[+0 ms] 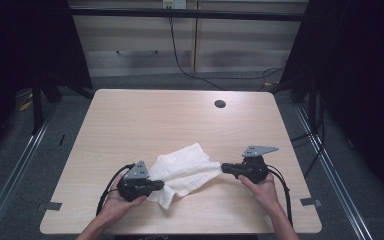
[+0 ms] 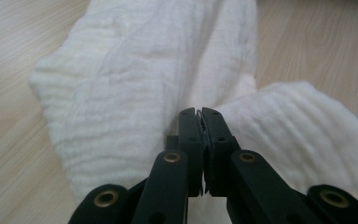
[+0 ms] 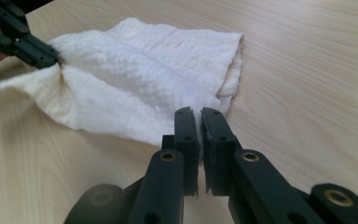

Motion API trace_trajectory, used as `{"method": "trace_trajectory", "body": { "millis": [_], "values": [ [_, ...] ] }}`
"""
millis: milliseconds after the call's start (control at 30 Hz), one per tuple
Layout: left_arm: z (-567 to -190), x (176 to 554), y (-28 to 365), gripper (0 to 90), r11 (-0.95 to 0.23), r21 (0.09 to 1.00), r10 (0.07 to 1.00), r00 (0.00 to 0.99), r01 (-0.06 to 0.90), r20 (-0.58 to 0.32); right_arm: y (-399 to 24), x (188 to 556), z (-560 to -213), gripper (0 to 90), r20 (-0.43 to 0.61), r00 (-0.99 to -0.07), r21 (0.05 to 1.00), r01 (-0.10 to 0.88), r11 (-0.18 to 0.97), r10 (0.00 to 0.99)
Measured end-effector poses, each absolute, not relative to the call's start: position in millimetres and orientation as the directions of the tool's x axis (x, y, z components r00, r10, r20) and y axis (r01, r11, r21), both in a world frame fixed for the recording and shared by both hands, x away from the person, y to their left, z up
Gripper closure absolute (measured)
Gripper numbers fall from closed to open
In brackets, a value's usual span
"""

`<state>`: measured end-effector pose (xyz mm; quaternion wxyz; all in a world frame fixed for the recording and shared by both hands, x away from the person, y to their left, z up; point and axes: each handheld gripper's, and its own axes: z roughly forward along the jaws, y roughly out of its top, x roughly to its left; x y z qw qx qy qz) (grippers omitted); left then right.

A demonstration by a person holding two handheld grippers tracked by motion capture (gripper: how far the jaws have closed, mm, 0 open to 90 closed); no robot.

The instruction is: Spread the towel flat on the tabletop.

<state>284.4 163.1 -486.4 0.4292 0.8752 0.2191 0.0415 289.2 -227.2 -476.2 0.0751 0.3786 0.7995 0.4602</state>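
A white cloth (image 1: pixel 184 170), thin and crinkled like muslin, lies rumpled on the near half of the wooden tabletop (image 1: pixel 145 115), stretched between the two hands. The left gripper (image 1: pixel 161 186) has its jaws pressed together on a gathered fold at the cloth's left edge, and the right gripper (image 1: pixel 225 168) has its jaws clamped on the opposite edge, the fabric pulled to a point there. From the right gripper view the cloth fans out limp toward the far gripper. I would judge it very light and wholly soft, with no stiffness to hold a shape, so it will sag and bunch wherever it is not held. Corners or hemmed edges look like the sound places to pinch; a single thin layer might slip free.
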Motion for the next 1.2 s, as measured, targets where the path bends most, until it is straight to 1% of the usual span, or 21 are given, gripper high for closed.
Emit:
{"method": "trace_trajectory", "body": {
  "millis": [200,300,433,500,633,700,767,800,900,1067,1200],
  "values": [
    [-485.9,286.8,176.2,87.7,-0.545,0.765,0.395,0.91,0.343,-0.127,-220.2,277.9,-472.3,85.5,0.214,-0.731,0.777,0.53,0.342,0.648],
    [-492.1,287.1,179.1,86.4,-0.54,0.763,0.402,0.905,0.355,-0.137,-216.9,272.6,-473.9,85.5,0.211,-0.741,0.771,0.527,0.357,0.638],
    [-491.8,285.5,176.4,79.1,-0.537,0.765,0.403,0.905,0.355,-0.137,-215.5,273.3,-481.8,85.4,0.218,-0.733,0.765,0.538,0.354,0.644],
    [-489.7,284.2,177.3,73.0,-0.517,0.774,0.412,0.899,0.366,-0.15,-216.9,274.1,-481.8,85.4,0.221,-0.726,0.768,0.541,0.342,0.651],
    [-484.1,280.4,181.3,69.7,-0.489,0.786,0.414,0.894,0.378,-0.172,-220.1,274.5,-481.4,85.4,0.225,-0.722,0.772,0.541,0.333,0.654],
    [-477.3,268.3,181.3,68.9,-0.489,0.794,0.378,0.908,0.361,-0.181,-222.0,274.2,-482.5,85.4,0.225,-0.719,0.772,0.543,0.331,0.657],
    [-476.0,256.1,179.3,67.3,-0.513,0.782,0.369,0.914,0.353,-0.17,-222.7,274.0,-482.7,85.4,0.227,-0.716,0.77,0.547,0.329,0.66],
    [-478.1,249.0,179.5,66.6,-0.527,0.776,0.349,0.921,0.347,-0.174,-222.8,274.0,-482.7,85.4,0.229,-0.714,0.77,0.549,0.326,0.661],
    [-482.8,237.3,181.3,64.4,-0.544,0.763,0.337,0.924,0.349,-0.182,-222.8,274.4,-483.1,85.4,0.227,-0.712,0.77,0.549,0.325,0.664],
    [-488.0,231.3,185.2,60.2,-0.554,0.746,0.334,0.92,0.369,-0.207,-222.9,274.6,-483.2,85.3,0.227,-0.71,0.771,0.549,0.322,0.667],
    [-492.6,228.0,178.3,57.9,-0.581,0.738,0.311,0.932,0.343,-0.188,-224.8,275.3,-483.6,85.3,0.226,-0.703,0.769,0.554,0.32,0.675]
  ]
}}
